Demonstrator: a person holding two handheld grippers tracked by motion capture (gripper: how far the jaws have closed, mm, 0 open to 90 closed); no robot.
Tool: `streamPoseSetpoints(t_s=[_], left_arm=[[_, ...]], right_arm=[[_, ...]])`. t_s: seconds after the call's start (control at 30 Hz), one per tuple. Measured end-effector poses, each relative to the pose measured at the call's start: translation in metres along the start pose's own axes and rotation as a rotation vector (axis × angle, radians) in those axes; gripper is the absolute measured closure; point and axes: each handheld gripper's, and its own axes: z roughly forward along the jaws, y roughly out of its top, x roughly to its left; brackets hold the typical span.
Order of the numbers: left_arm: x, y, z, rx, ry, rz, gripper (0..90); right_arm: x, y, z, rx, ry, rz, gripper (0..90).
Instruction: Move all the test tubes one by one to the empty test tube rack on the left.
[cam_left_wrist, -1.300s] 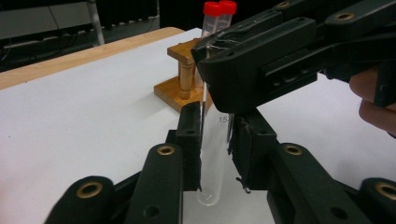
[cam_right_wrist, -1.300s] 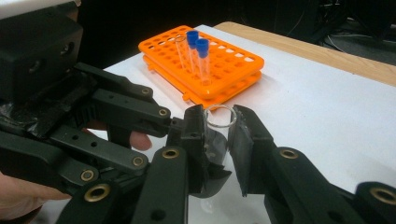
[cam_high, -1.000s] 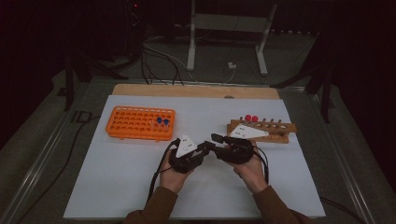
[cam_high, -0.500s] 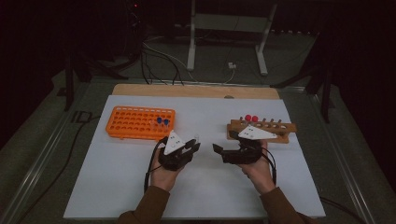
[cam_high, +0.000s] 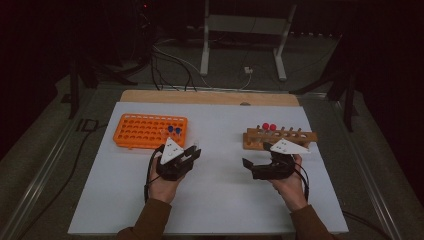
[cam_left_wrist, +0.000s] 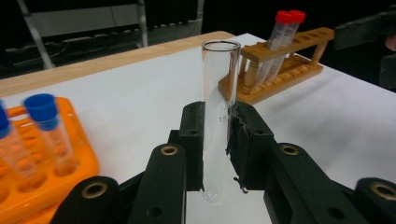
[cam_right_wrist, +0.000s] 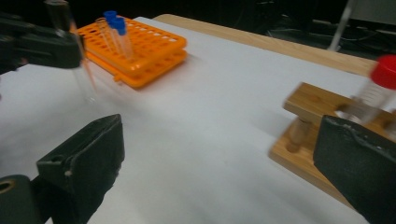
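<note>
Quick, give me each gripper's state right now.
Left gripper: shut on the glass test tube.
Right gripper: open, jaws have just been opening, nothing between them.

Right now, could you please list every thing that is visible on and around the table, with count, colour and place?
Tube rack: one, orange, left part of the table.
Blue-capped tubes: two, standing in the orange rack's right end.
Wooden rack: one, light brown, right part of the table.
Red-capped tubes: two, standing in the wooden rack's left end.
Glass tube: one, clear, uncapped, upright between the left gripper's jaws.
Table: one, white top, wooden strip along the far edge.
Metal stand: one, pale grey, on the floor behind the table.
Left gripper: black, shut on the glass tube.
Right gripper: black, jaws just opened, nothing between them.
</note>
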Motion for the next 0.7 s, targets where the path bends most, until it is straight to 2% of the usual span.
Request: streamPoseSetpoints(t_s=[0.27, 0.7], left_arm=[[0.016, 0.002, -0.011, -0.014, 0.042, -0.01, 75.9], [0.057, 0.006, -0.037, -0.05, 0.192, -0.044, 75.9]], right_arm=[[-0.011, -0.005, -0.009, -0.018, -0.031, 0.027, 0.4], [-0.013, -0.007, -0.009, -0.02, -0.044, 0.031, 0.4]])
